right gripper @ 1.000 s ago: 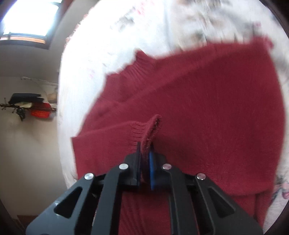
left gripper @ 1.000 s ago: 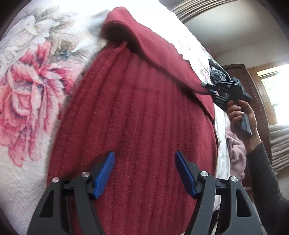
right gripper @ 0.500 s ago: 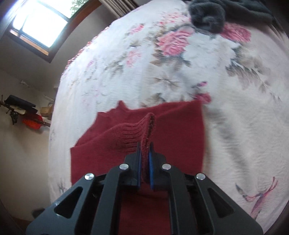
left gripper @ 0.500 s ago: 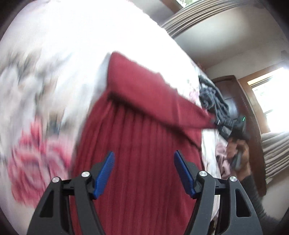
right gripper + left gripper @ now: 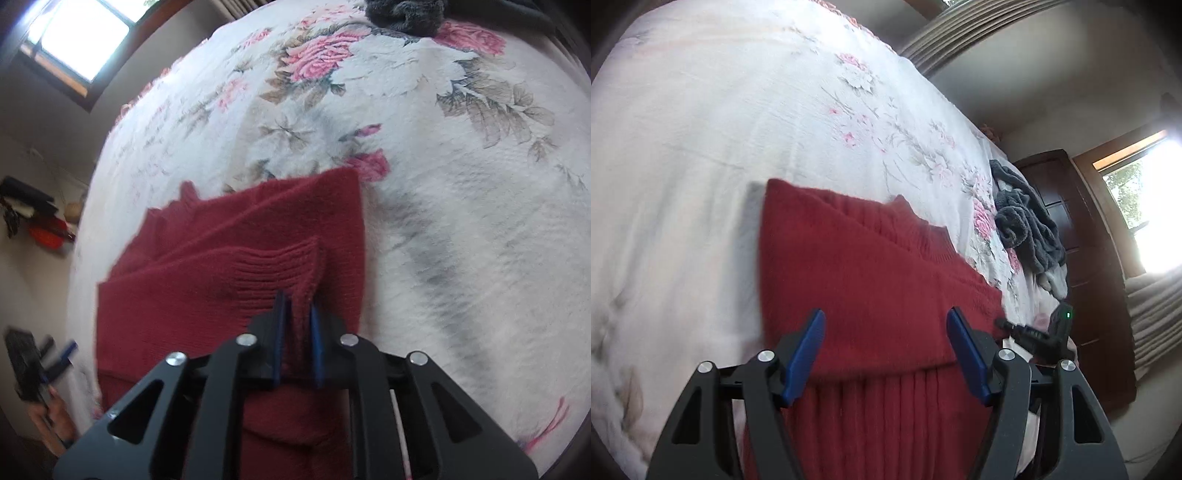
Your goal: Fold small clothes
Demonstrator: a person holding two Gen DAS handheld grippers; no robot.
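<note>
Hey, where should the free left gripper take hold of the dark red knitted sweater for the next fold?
Probably the dark red knitted sweater by its left edge, coming from the bare side of the floral bedspread. That straight edge lies flat and clear, while the right gripper grips the ribbed cuff. The left gripper hovers open above it.

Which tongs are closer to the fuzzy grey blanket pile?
Right. The right tongs, clamped on the red sweater, sit just below the grey blanket pile; the open left tongs hover farther away over the sweater.

Sweater (image 5: 871, 266) lies on bedspread (image 5: 701, 129), blanket (image 5: 1027, 218) beyond it.
</note>
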